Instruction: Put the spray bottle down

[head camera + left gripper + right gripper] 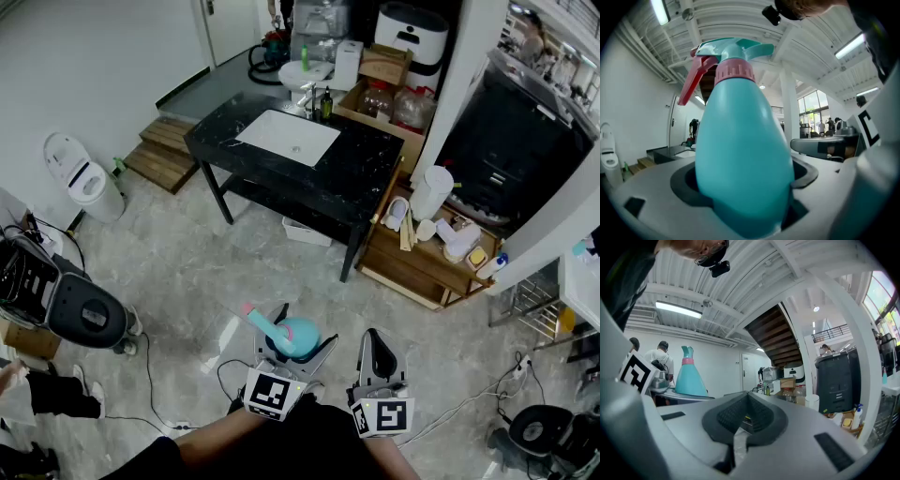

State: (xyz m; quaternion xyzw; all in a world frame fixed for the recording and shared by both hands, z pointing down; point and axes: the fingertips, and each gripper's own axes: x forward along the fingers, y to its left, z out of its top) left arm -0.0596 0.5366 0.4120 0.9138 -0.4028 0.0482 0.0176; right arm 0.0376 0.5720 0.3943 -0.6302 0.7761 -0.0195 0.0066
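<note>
Teal spray bottle [740, 154] between the wide-set left claw [302, 330], seemingly gripped; right claw [375, 339] closed, empty.

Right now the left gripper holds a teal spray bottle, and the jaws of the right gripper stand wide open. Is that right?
One thing is wrong: the right gripper is shut, jaws together on nothing, as the right gripper view shows. The left gripper does hold the teal spray bottle.

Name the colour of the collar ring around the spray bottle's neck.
Pink. The collar ring on the turquoise spray bottle shows best in the left gripper view.
</note>
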